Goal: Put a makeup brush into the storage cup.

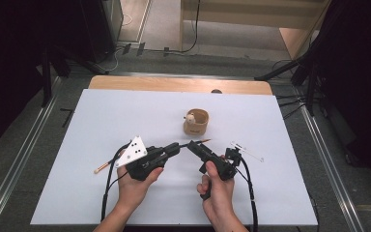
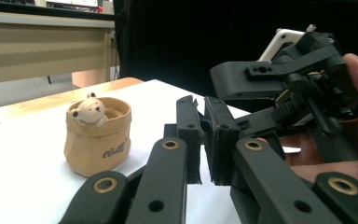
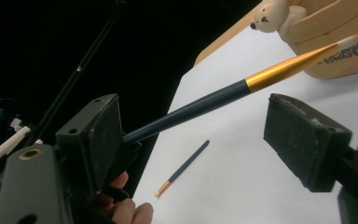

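Observation:
A dark blue brush (image 3: 223, 95) with a gold ferrule and a pale tip points at a tan cup (image 1: 195, 122) that has a small bear figure (image 3: 272, 16) on its rim. My left gripper (image 1: 176, 147) is shut on the brush's back end; in the left gripper view a sliver of blue shows between its closed pads (image 2: 219, 135). My right gripper (image 3: 196, 112) faces it with its jaws apart. The brush runs between them close to the left pad (image 3: 100, 135), and neither pad presses on it. In the high view both grippers meet tip to tip just in front of the cup.
A second brush (image 1: 107, 164) lies flat on the white board (image 1: 125, 111) to the left of my left hand. A clear plastic piece (image 1: 247, 151) lies to the right of the right gripper. Cables trail from both grippers toward the near edge.

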